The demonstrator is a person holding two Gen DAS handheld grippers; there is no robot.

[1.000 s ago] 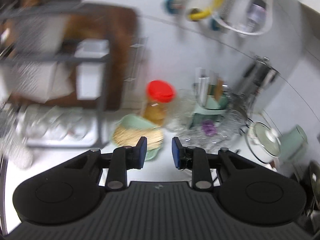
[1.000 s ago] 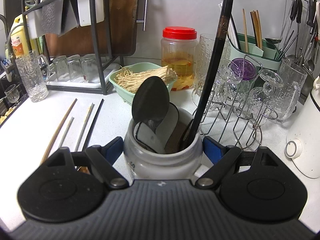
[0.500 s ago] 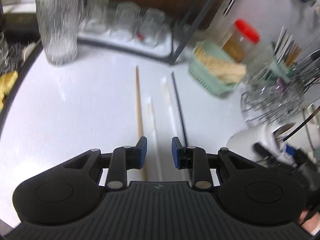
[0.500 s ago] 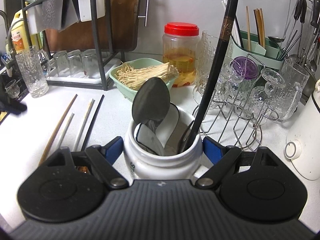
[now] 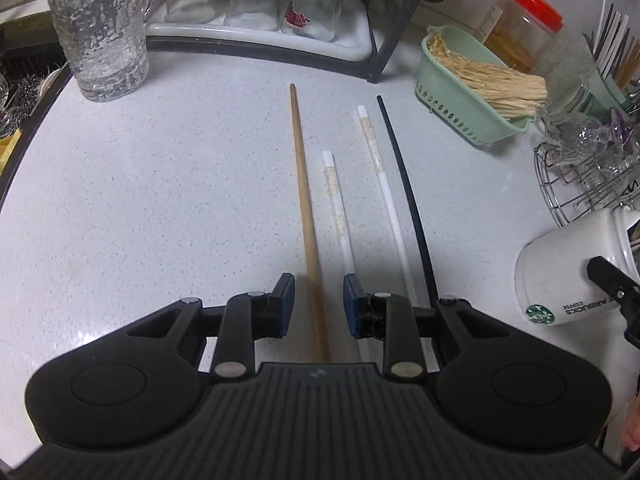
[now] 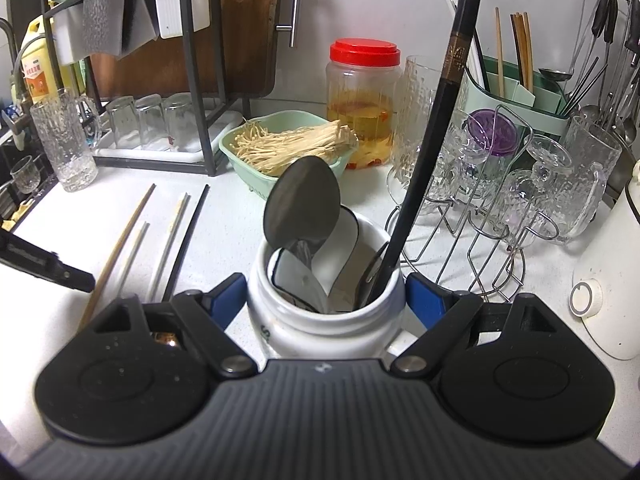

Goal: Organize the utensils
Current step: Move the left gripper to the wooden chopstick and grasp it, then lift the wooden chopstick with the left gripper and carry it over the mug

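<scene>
Left gripper (image 5: 319, 300): jaws partly spread and pressing on nothing, straddling the near end of the brown chopstick (image 5: 304, 208), which lies flat on the counter (image 5: 160, 208). Just beside it, toward the counter's right, lie a short white chopstick (image 5: 338, 208), a longer white chopstick (image 5: 380, 176) and a black chopstick (image 5: 404, 184), all roughly parallel and apart from one another.

Right gripper (image 6: 325, 300): jaws spread wide and clamped on both sides of the white mug (image 6: 320, 320). The mug holds a dark spoon (image 6: 302, 208), bowl up, and a tall black chopstick (image 6: 432, 136) leaning right.

A green basket (image 5: 448, 80) sits toward the counter's back edge.
</scene>
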